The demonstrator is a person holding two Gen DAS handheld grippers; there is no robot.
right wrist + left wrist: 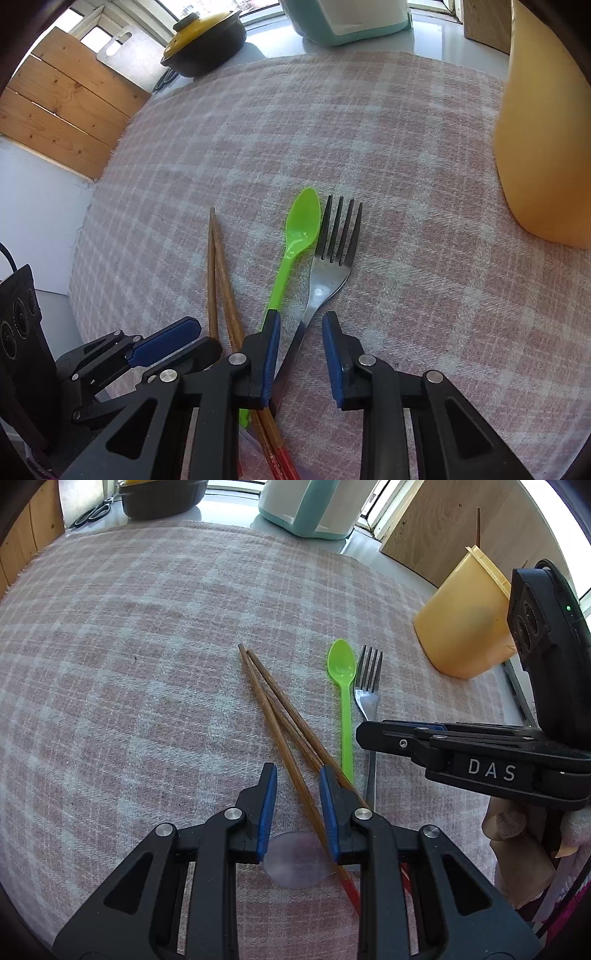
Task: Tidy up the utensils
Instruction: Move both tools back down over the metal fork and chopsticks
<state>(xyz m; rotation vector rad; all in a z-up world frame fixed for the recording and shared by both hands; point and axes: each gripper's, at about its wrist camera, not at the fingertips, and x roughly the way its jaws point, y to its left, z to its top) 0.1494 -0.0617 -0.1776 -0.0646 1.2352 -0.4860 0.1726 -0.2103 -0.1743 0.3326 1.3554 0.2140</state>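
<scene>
Both tongs are parted and empty. The right tongs point(300, 345) straddle the metal fork point(325, 273) handle at lower centre; their left finger could catch the touching green spoon point(295, 240). The left tongs point(297, 797) straddle crossed chopsticks point(280, 716), likely lifting one.

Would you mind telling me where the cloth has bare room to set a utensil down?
The cloth lies bare left of the chopsticks, back to the dark pot. Another bare patch runs between the fork and the yellow cup. Crowded: chopsticks, green spoon, fork and both open grippers, left and right.
</scene>
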